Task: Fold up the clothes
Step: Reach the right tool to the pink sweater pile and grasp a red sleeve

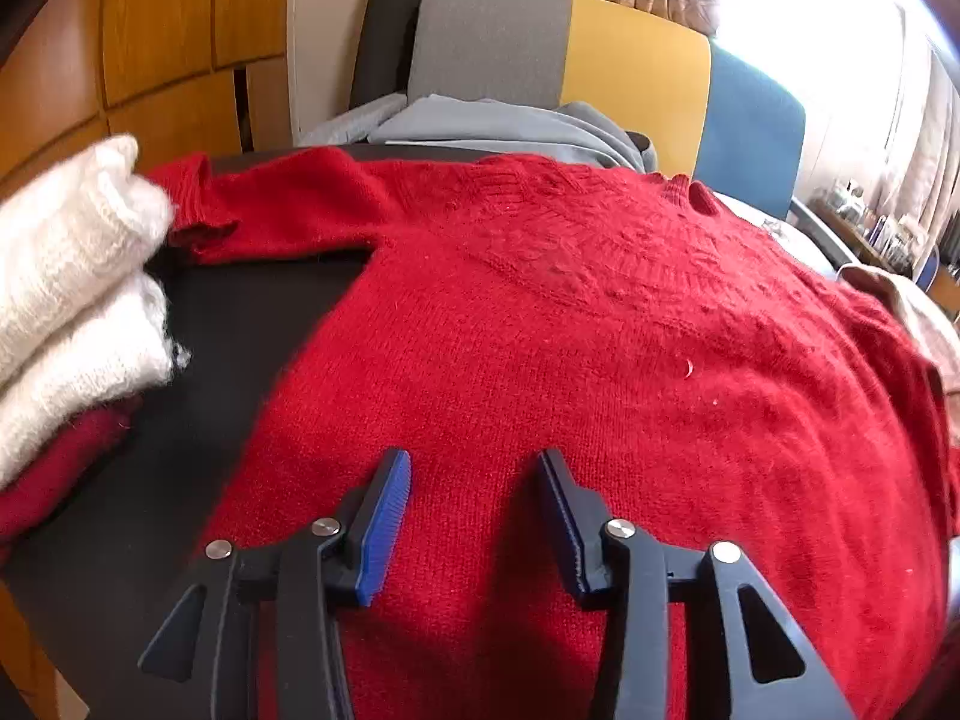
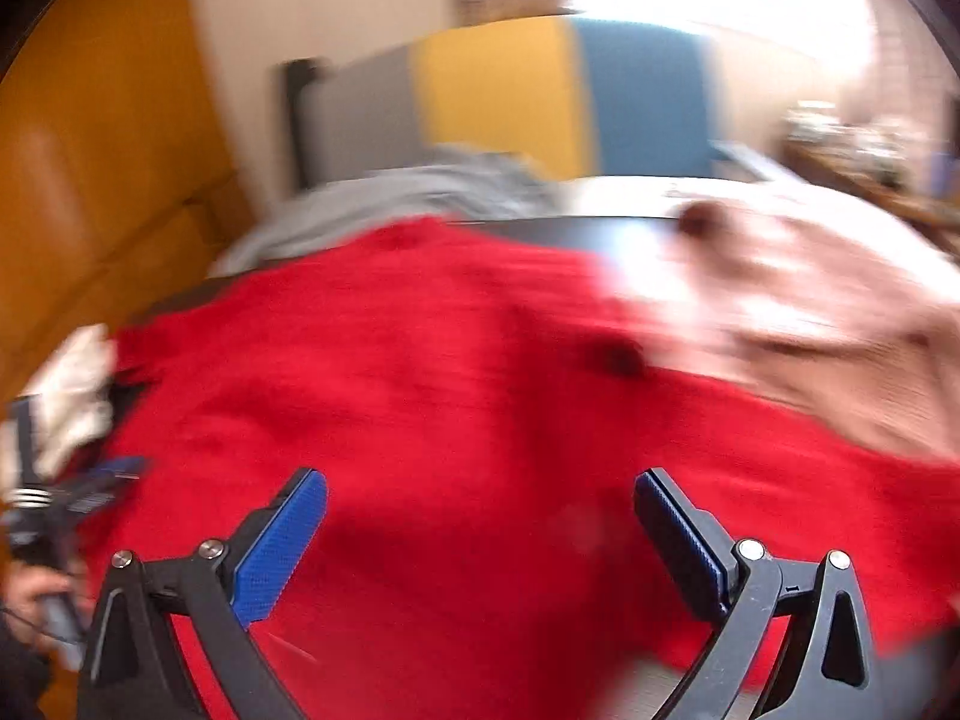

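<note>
The red sweater [image 1: 600,348] lies spread flat on the dark table [image 1: 228,324] — the fold has not started, I think. Next, each gripper needs to pinch an edge or a sleeve. The left gripper [image 1: 474,474] hangs low over the hem, partly open and holding nothing. The right gripper [image 2: 480,498] is wide open over the sweater too, empty — its view is blurry. Folded white knits [image 1: 72,276] sit at the left.

Daylight flooded in from the window [image 1: 840,30] at upper right, blown out to white glare. My left view stayed sharp; my right view was motion-smeared throughout. Fisheye bending and dark vignette showed at corners farthest from the window.
</note>
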